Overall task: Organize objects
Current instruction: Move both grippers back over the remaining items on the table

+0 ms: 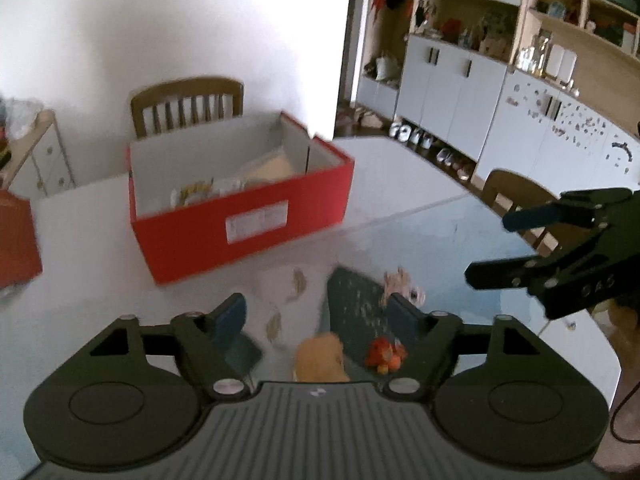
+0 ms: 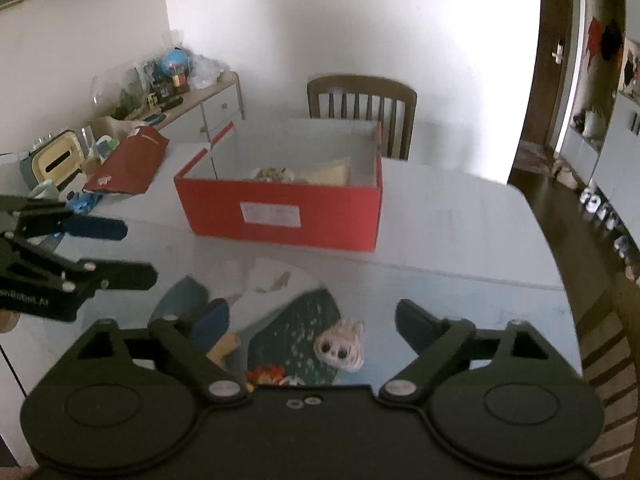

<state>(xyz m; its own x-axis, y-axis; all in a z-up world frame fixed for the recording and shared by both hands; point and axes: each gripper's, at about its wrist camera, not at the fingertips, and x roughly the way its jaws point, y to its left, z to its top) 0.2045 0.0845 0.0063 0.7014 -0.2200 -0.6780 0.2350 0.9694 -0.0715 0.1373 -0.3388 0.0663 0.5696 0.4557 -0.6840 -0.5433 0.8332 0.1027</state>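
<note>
An open red box (image 1: 240,236) (image 2: 280,216) stands on the white table with papers and packets inside. In front of it lie a dark teal patterned sheet (image 1: 356,308) (image 2: 296,328), a tan plush toy (image 1: 320,356) (image 2: 226,344), a small orange toy (image 1: 384,354) (image 2: 266,374) and a white big-eyed plush (image 1: 400,284) (image 2: 340,346). My left gripper (image 1: 318,312) (image 2: 132,252) hovers open above the tan and orange toys, holding nothing. To its right, my right gripper (image 2: 312,316) (image 1: 492,248) is open wide over the white plush, also holding nothing.
A red paper bag (image 2: 128,160) (image 1: 16,240) lies left of the box. A wooden chair (image 1: 188,104) (image 2: 360,100) stands behind the table, another (image 1: 516,192) at its right side. A cluttered sideboard (image 2: 160,92) is at the left and white cabinets (image 1: 460,92) at the right.
</note>
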